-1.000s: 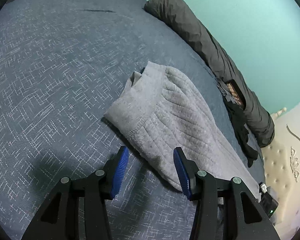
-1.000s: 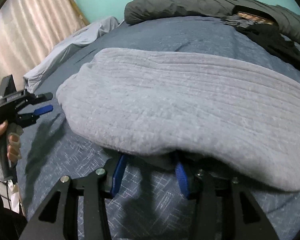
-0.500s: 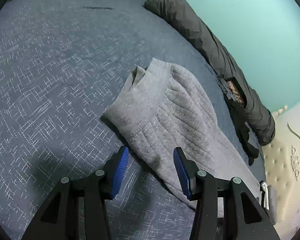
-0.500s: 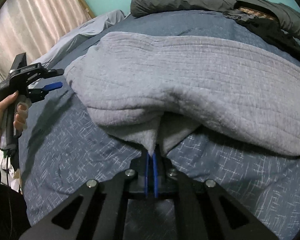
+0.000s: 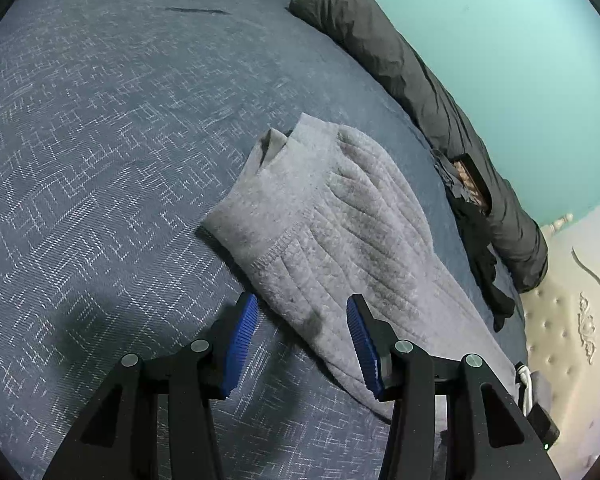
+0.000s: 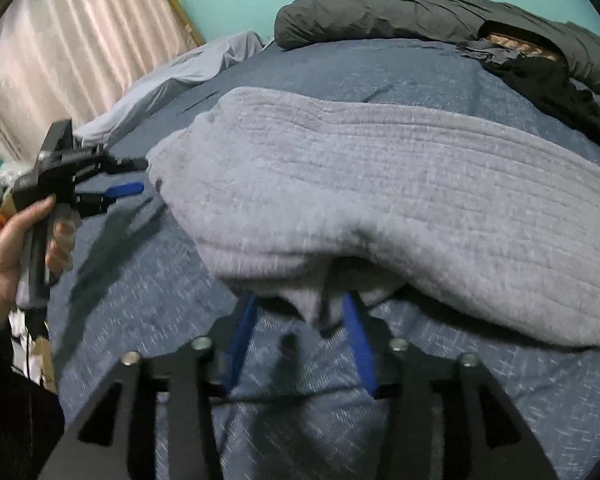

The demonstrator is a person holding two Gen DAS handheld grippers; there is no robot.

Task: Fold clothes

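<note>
Roughly mid-fold: grey sweater [image 5: 340, 236] lies doubled lengthwise on the blue bedspread [image 5: 100, 140], near edge unsecured. Left gripper [image 5: 300, 332] spread wide, straddling its near hem. Right gripper [image 6: 300, 320] looks parted around a bunched edge, though blur hides contact. Cross folds remain.

A home bedroom: a bed [image 5: 100, 140] under a blue patterned cover, a tufted cream headboard [image 5: 560, 320], a rolled dark duvet [image 6: 400, 16] against a mint-green wall [image 5: 500, 40], and pale curtains [image 6: 80, 48].
</note>
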